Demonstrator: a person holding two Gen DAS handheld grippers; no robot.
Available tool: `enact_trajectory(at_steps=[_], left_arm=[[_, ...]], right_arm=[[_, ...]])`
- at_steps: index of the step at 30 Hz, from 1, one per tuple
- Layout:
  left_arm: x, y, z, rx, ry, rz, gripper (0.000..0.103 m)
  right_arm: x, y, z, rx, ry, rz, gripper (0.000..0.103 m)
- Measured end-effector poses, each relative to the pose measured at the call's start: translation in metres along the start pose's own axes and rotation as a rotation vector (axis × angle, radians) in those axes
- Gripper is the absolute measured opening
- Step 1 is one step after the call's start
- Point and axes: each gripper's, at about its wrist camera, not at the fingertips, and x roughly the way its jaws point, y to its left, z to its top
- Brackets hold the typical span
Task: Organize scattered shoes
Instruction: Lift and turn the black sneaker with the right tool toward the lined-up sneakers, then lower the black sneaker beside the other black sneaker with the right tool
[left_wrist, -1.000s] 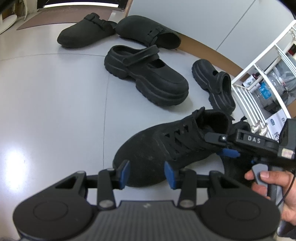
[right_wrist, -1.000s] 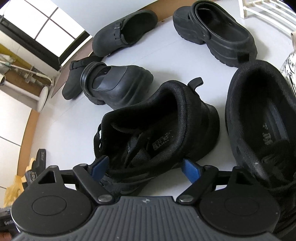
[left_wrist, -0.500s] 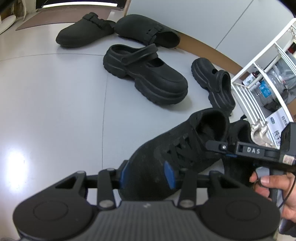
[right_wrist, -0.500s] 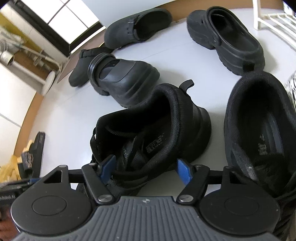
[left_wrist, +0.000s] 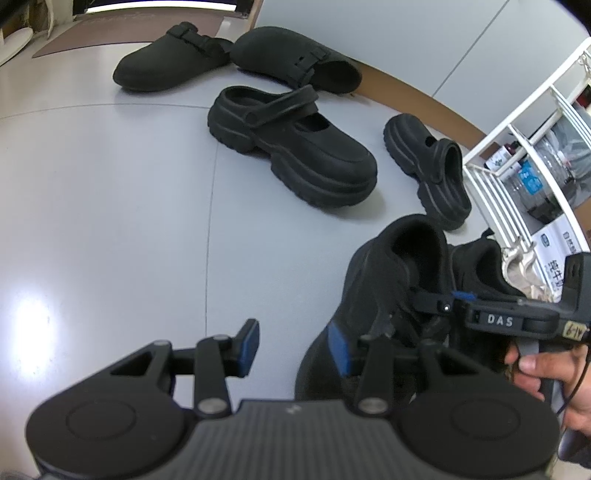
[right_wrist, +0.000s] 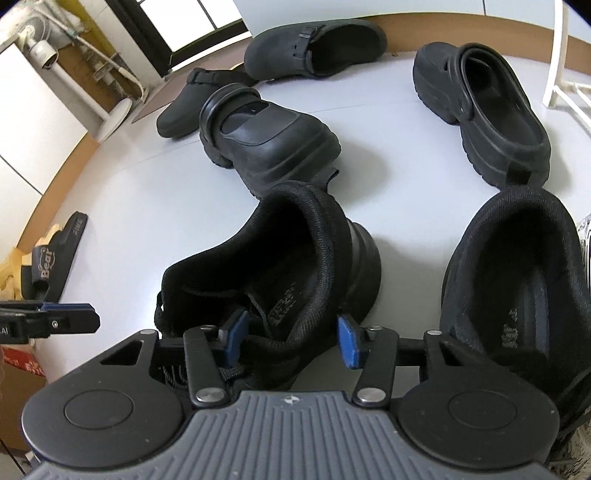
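Little of the sorting appears done. On the grey floor (left_wrist: 110, 221), from the left, two flat clogs (left_wrist: 173, 61) lie toe to toe by the wall, two chunky clogs (left_wrist: 295, 155) sit apart and pointing different ways, and two sneakers stand side by side near the white rack (left_wrist: 517, 147).

The left gripper (left_wrist: 293, 345) is held apart, gripping nothing: one pad shows over bare floor, the other in front of the near sneaker (left_wrist: 384, 295); contact cannot be judged.

The right gripper (right_wrist: 291, 341) is closing around that sneaker's collar; firm pressure from the pads cannot be confirmed. The second sneaker (right_wrist: 517, 280) is just beside it.

At the far left of the right view a sandal (right_wrist: 51, 258) is cut off. The sneakers' toes are hidden behind the gripper bodies, and the rack's shelves are largely out of frame.
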Motion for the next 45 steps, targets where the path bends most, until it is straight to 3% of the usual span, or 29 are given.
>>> enact_trajectory(at_steps=[4,18,30,36,43,45], left_arm=[[0.000,0.000,0.001,0.000,0.001,0.000,0.044],[-0.003,0.010,0.004,-0.028,-0.016,0.025,0.044],[-0.008,0.025,0.004,-0.076,-0.029,0.047,0.044],[-0.009,0.036,0.004,-0.104,-0.032,0.062,0.044],[-0.010,0.042,0.003,-0.123,-0.030,0.070,0.045],[-0.010,0.042,0.003,-0.123,-0.029,0.070,0.045]], right_arm=[[-0.002,0.000,-0.001,-0.013,0.001,-0.002,0.054],[-0.020,0.017,-0.006,0.038,-0.030,0.019,0.094],[-0.024,0.020,-0.018,0.188,-0.049,0.039,0.097],[-0.011,0.036,-0.029,0.193,0.012,0.064,0.099],[0.010,0.045,-0.023,0.139,0.046,0.009,0.100],[0.016,0.045,-0.022,0.115,0.059,-0.010,0.092]])
